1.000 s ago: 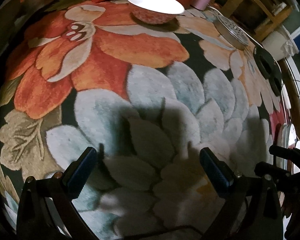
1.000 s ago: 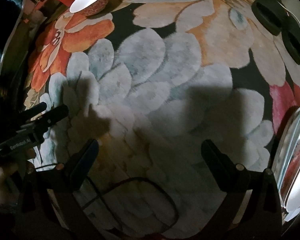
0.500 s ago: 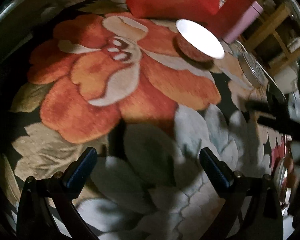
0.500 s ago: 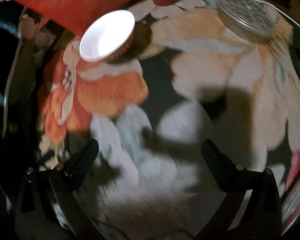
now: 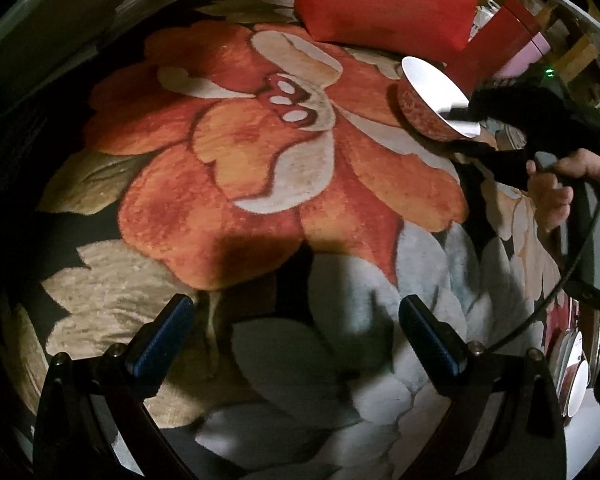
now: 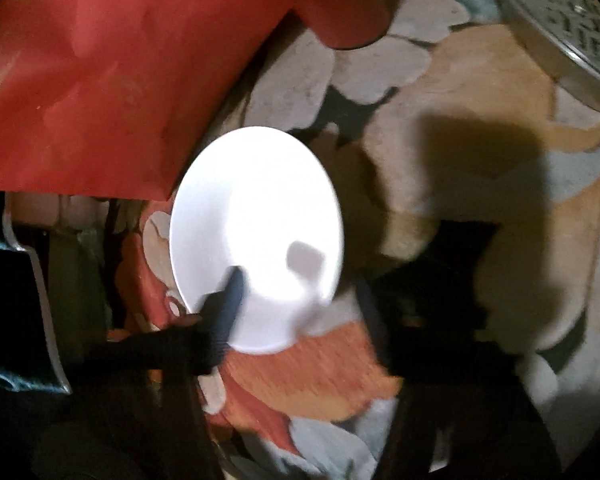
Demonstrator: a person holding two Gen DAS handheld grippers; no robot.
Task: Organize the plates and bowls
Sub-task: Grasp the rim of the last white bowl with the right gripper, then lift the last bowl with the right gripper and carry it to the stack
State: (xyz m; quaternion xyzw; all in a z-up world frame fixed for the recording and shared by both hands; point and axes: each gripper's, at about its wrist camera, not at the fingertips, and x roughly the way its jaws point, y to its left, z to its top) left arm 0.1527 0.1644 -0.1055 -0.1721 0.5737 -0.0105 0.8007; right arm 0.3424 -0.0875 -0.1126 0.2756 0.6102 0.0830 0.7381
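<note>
Now the white-inside, red-patterned bowl (image 6: 256, 236) looms larger than before, the right gripper (image 6: 296, 304) spread around its near rim, left gripper (image 5: 296, 336) released.

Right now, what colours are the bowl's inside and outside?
The bowl: white inside, red patterned outside; left wrist view.

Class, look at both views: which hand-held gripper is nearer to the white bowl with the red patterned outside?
Right. The right hand-held gripper is at the bowl, one finger over its rim. The left hand-held gripper hangs open over the rug, well short of it.
</note>
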